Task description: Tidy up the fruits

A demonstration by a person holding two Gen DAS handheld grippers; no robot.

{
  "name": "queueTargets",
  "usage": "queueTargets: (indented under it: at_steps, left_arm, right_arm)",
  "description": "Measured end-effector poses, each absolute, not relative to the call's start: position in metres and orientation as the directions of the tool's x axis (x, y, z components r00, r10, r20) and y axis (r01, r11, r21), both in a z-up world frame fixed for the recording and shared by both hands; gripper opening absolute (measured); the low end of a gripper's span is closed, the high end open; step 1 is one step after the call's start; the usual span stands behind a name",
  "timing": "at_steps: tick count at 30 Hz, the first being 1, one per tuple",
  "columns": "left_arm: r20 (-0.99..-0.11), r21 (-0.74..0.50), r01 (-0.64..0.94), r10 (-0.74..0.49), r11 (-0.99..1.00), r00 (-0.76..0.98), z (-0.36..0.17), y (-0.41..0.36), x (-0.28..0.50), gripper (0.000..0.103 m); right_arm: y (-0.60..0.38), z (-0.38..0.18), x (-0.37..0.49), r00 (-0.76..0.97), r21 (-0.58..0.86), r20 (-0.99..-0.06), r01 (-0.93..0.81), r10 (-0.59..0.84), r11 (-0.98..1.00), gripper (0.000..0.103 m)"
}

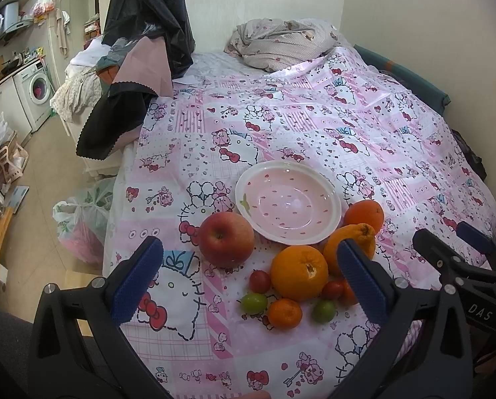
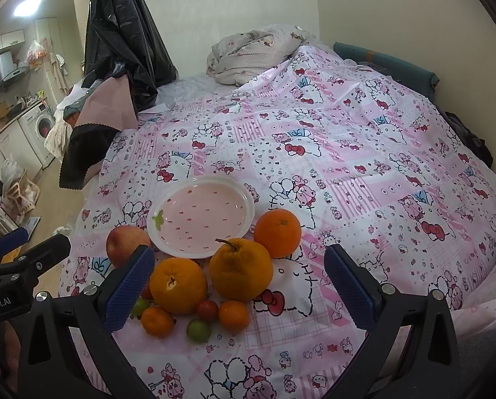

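Note:
A pink strawberry-print bowl [image 1: 324,232] [image 2: 161,242] lies empty on the pink cartoon-print bedcover [image 1: 364,126]. Around its near side sit a red apple [image 1: 226,239] [image 2: 125,242], three large oranges [image 1: 299,272] [image 2: 178,284], the bumpy one [image 2: 241,269] with a stem, plus small mandarins [image 1: 285,313], cherry tomatoes [image 1: 260,281] and green fruits [image 1: 254,303]. My left gripper [image 1: 251,282] hangs open above the fruit pile. My right gripper [image 2: 239,286] is open too, over the oranges. Neither holds anything. The right gripper [image 1: 454,256] also shows at the left wrist view's right edge.
A crumpled grey blanket [image 1: 281,43] lies at the bed's far end by the wall. Black plastic sheeting [image 1: 148,16] and a draped cloth hang at the bed's left corner. Plastic bags [image 1: 81,219] sit on the floor left of the bed. A washing machine [image 1: 37,93] stands far left.

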State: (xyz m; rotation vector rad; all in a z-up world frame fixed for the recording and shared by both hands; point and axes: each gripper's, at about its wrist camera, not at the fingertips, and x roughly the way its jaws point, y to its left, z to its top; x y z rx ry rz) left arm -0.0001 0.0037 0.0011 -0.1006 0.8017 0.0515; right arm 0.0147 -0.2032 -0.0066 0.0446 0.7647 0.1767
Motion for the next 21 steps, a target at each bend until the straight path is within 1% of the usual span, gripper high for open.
queueTargets:
  at_steps: [13, 18, 21]
  left_arm:
    - [-0.721, -0.068, -0.083, 0.008, 0.994, 0.693, 0.0006, 0.0029, 0.0003, 0.103]
    - [-0.744, -0.068, -0.094, 0.012, 0.993, 0.668, -0.0056, 0.0049, 0.0048, 0.103]
    - [-0.763, -0.065, -0.112, 0.023, 0.992, 0.646, -0.0087, 0.0111, 0.0097, 0.103]
  right_arm:
    - [-0.2025, -0.0084, 0.0156, 0.703, 0.106, -0.689, -0.142, 0.176, 0.984, 0.103]
    - [-0.204, -0.0125, 0.0174, 0.69, 0.114, -0.701, -0.142, 0.181, 0.983, 0.103]
    - [-0.2118, -0.0142, 0.0245, 0.658, 0.153, -0.726, -0.128, 0.2, 0.98, 0.103]
